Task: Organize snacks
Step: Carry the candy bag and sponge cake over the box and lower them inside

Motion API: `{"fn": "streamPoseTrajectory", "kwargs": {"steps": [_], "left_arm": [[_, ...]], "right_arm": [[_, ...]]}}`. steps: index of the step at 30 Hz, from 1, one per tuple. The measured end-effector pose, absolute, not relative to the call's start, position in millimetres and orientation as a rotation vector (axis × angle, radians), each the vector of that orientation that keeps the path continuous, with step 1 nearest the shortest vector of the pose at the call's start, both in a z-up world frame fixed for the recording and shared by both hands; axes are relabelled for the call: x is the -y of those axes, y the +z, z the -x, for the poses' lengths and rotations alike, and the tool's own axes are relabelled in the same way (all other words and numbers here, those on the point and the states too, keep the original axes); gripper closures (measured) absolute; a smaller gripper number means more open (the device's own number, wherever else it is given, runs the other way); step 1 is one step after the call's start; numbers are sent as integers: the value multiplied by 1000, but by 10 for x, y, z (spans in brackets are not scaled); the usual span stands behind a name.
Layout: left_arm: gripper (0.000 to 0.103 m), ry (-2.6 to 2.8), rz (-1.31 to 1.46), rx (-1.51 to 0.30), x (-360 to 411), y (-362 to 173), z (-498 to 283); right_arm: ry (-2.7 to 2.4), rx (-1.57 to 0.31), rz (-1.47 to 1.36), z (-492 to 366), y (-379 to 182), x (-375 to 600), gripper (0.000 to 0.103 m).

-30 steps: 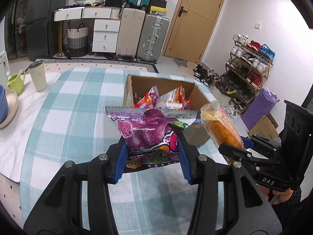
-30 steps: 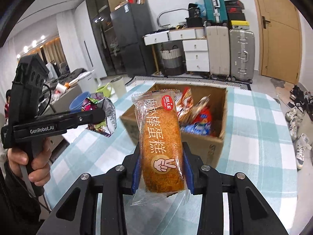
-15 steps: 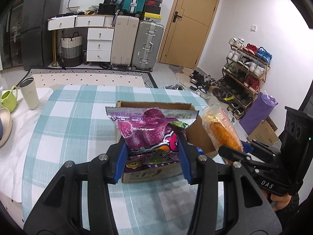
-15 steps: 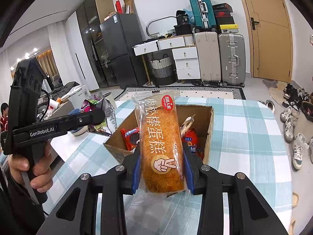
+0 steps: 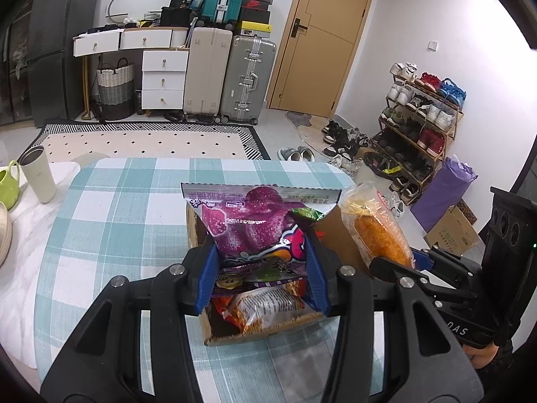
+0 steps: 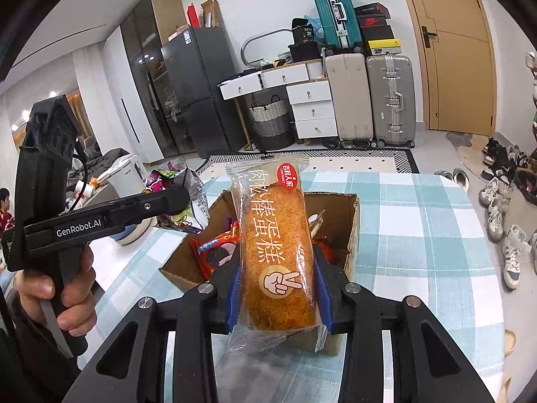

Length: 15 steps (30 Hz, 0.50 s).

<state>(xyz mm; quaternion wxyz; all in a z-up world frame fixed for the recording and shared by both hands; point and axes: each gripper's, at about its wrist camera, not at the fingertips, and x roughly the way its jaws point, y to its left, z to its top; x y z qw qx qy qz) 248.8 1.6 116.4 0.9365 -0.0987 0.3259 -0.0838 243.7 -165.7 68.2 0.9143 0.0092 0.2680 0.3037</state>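
Left gripper: blue pads clamped on the lower part of a shiny purple candy bag, bag standing upright between the jaws. Right gripper: pads closed on a long clear-wrapped orange floss cake roll, gripped near its lower end, roll pointing up and away. Both packs hang over an open brown cardboard box on the teal-and-white checked tablecloth. Box holds other snack packs, incl. a red cookie pack. Right gripper sits just right of the left one, cake beside the candy bag, apart.
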Motion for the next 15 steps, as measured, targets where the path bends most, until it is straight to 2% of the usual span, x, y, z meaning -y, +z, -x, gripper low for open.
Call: {"fn": "streamPoseTrajectory", "kwargs": {"steps": [15], "left_arm": [[59, -161, 194, -699, -24, 918, -3017]], "right_arm": [[591, -577, -37, -2784, 575, 1554, 66]]}}
